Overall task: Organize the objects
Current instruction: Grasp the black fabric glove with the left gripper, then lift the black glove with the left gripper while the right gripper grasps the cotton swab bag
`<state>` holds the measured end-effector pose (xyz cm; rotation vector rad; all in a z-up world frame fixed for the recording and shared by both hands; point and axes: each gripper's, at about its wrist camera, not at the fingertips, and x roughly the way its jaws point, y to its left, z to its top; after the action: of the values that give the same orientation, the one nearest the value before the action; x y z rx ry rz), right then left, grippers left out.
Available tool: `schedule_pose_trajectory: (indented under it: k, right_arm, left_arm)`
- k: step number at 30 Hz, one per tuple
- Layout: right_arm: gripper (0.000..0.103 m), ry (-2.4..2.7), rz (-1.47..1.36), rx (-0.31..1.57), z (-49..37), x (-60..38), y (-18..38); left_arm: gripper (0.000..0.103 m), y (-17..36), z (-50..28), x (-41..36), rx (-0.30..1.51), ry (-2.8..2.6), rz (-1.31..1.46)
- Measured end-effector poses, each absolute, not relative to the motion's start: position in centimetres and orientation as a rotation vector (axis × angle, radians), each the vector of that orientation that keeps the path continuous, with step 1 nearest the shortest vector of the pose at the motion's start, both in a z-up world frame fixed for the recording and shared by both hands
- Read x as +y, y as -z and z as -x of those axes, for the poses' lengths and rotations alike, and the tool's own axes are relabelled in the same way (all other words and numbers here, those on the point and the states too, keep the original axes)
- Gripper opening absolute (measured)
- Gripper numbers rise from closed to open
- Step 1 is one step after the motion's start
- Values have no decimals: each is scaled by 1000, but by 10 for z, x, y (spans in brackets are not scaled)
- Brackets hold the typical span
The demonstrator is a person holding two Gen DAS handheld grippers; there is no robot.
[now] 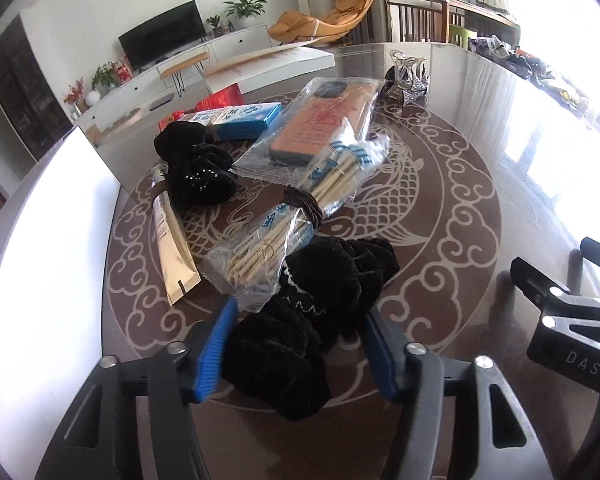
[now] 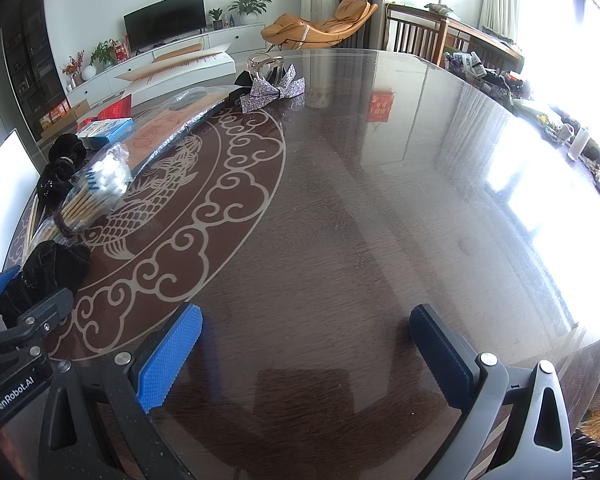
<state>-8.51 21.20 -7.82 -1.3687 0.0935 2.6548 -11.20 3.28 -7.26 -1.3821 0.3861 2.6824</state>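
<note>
- so your left gripper (image 1: 300, 344) has its blue pads against both flanks of the black velvet scrunchie (image 1: 300, 320), gripping it, probably so it can be sorted first.
- that scrunchie sits just on the near side of the bag of cotton swabs (image 1: 296, 216), touching its end.
- beyond the swabs lie a second black scrunchie (image 1: 196, 168), a tube (image 1: 172, 236) and a blue box (image 1: 248, 120), crowded together.
- your right gripper (image 2: 304, 356) hangs open and empty, well to the right of the swabs, over bare table (image 2: 380, 220).

Both wrist views look steeply down, close over the round table (image 2: 380, 220), sharing its item pile.
</note>
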Motion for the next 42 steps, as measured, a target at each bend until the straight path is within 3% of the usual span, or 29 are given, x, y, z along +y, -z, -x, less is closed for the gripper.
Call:
schedule_pose_trajectory:
  k: [2, 7, 10, 12, 20, 31, 32, 35, 42]
  right_arm:
    - [103, -2655, 1369, 93, 86, 212, 78]
    - [103, -2655, 1369, 93, 85, 212, 78]
    - [103, -2655, 1369, 93, 86, 212, 78]
    - [103, -2655, 1369, 93, 85, 212, 78]
    - [103, -2655, 1368, 94, 85, 211, 78]
    - [103, -2655, 1368, 94, 85, 212, 78]
    - [103, -2655, 1368, 93, 85, 212, 78]
    - [103, -2655, 1368, 93, 85, 212, 78]
    - [103, -2655, 1368, 94, 85, 212, 78]
  left_arm:
    - [42, 70, 101, 31, 356, -2680, 1373]
    - [42, 68, 57, 17, 227, -2684, 1422]
    - [53, 71, 39, 10, 198, -2672, 1448]
    - [75, 75, 38, 6, 195, -2649, 1475]
    - [102, 86, 51, -4, 137, -2614, 1507]
    - [103, 87, 65, -5, 132, -2596, 1489]
    - [94, 86, 61, -4, 141, -2597, 1461]
    - [42, 78, 49, -1, 172, -2603, 1374]
    - [40, 77, 31, -18, -20, -2664, 1355]
